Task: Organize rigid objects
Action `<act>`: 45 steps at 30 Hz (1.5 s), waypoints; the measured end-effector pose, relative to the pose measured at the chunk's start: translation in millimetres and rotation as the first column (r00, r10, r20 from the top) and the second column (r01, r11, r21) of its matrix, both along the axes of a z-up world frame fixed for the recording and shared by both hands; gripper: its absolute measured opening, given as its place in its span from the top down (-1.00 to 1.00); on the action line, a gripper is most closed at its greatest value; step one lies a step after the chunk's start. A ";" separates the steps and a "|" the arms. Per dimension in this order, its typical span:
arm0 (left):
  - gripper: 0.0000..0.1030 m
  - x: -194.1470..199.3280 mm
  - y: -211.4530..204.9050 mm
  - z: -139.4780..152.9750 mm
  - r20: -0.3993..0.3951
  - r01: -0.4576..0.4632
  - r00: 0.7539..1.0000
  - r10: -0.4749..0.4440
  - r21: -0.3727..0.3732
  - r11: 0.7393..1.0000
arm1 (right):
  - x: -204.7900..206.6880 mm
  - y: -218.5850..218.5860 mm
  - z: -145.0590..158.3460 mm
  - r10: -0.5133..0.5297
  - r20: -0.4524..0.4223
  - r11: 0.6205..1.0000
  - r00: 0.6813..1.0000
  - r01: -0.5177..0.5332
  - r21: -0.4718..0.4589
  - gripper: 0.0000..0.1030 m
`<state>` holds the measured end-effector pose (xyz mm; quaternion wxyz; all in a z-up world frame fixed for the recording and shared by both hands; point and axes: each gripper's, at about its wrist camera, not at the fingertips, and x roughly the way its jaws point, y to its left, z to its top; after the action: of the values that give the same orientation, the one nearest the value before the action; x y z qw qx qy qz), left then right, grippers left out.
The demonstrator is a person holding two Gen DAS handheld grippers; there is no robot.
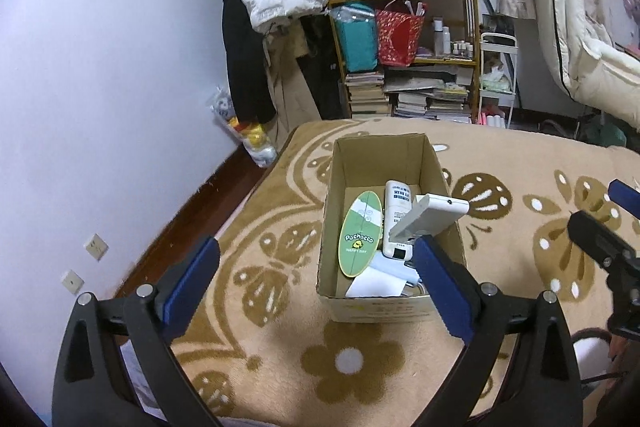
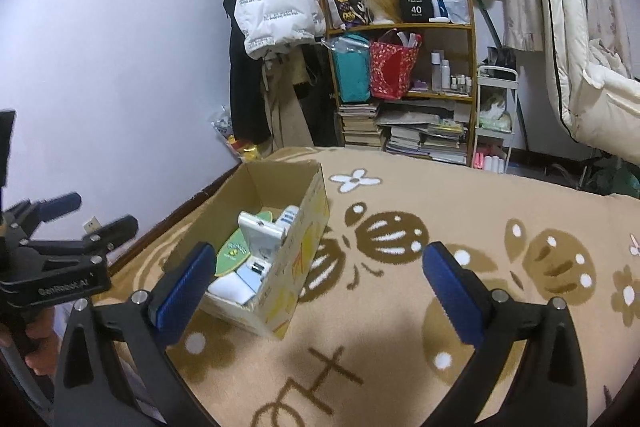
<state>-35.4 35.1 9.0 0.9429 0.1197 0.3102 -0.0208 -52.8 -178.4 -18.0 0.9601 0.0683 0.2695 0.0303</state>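
While both sets of tongs hang open and empty above a patterned blanket (image 1: 360, 359), a cardboard box (image 1: 374, 155) at the centre of the left wrist view holds the gathered objects. At lower left and lower centre of that frame, the left tongs (image 1: 316, 267) spread their blue pads wide, one on each side of the box's near end, gripping nothing. Inside the box, from left to right, lie a green oval card (image 1: 360, 233) reading "Pochacco" above a smaller line that looks like "Happy Day", then a white remote (image 1: 396, 217) laid lengthwise with print too small to read, then a grey-white remote (image 1: 430, 217) propped at a tilt against the right wall, apparently because the floor beneath it is already taken. White items crowd the near end of the box; what they are is unclear. At the far right edge, part of the right tongs (image 1: 604, 227) shows.

From the right wrist view, the left tongs' black body at the left edge carries the lettering "GenRobot.AI". The box sits left of centre, its outer wall printed in yellow, while the right tongs (image 2: 320, 279) stand parted over bare blanket, suggesting the sorting is largely done. On the shelf (image 2: 400, 25) at upper centre, a black box (image 2: 416, 5) shows "40".
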 end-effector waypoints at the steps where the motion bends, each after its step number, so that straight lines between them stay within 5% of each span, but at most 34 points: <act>1: -0.88 -1.8 -0.8 0.0 0.002 0.001 1.000 -0.001 0.001 1.000 | -0.8 0.8 -1.8 -0.002 -0.003 1.000 1.000 0.002 -0.013 -1.00; 45: -0.88 0.5 -5.4 -16.3 -0.042 -0.021 0.999 0.024 0.058 0.998 | 1.4 -8.8 -11.2 -0.029 -0.045 0.999 0.999 0.028 -0.014 -1.00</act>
<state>-34.8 29.6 -7.2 0.9324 0.1427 0.3321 -0.0037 -51.4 -187.1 -29.2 0.9545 0.0663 0.2904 0.0132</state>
